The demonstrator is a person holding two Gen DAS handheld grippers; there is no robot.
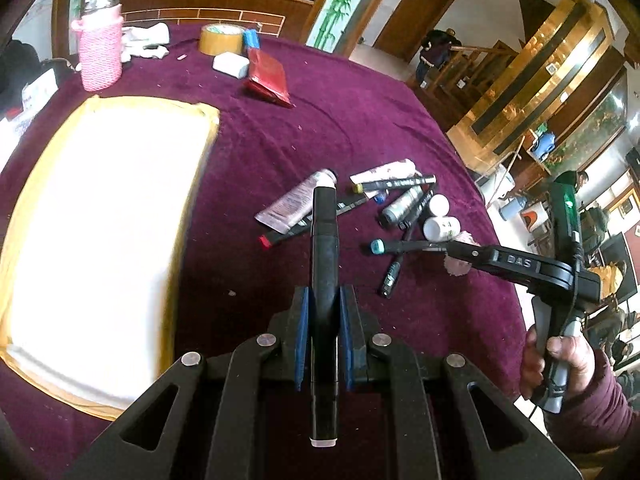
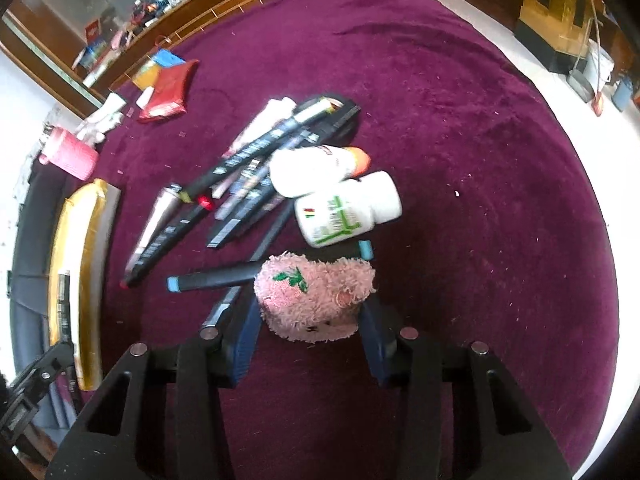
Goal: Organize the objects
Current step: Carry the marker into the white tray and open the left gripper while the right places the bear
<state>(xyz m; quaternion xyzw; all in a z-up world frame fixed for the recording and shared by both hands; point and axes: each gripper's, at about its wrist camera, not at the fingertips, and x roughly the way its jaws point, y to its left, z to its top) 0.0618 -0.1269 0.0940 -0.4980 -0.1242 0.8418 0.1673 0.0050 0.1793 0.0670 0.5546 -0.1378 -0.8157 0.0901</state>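
My left gripper (image 1: 325, 332) is shut on a black marker (image 1: 325, 264) and holds it above the purple tablecloth, right of a white tray with a yellow rim (image 1: 96, 240). My right gripper (image 2: 310, 320) is closed around a fluffy pink pouch (image 2: 316, 296) that lies on the cloth; it also shows in the left wrist view (image 1: 476, 254). Ahead lies a pile of black markers (image 2: 256, 168), tubes (image 1: 294, 202) and two white bottles (image 2: 346, 210), with a blue-capped marker (image 2: 216, 280) just beside the pouch.
A pink knitted bottle (image 1: 100, 48), a tape roll (image 1: 222, 38), a white box (image 1: 231, 64) and a red packet (image 1: 269, 78) stand at the far side. The round table's edge (image 2: 580, 200) drops off to the right. A cluttered wooden counter lies beyond.
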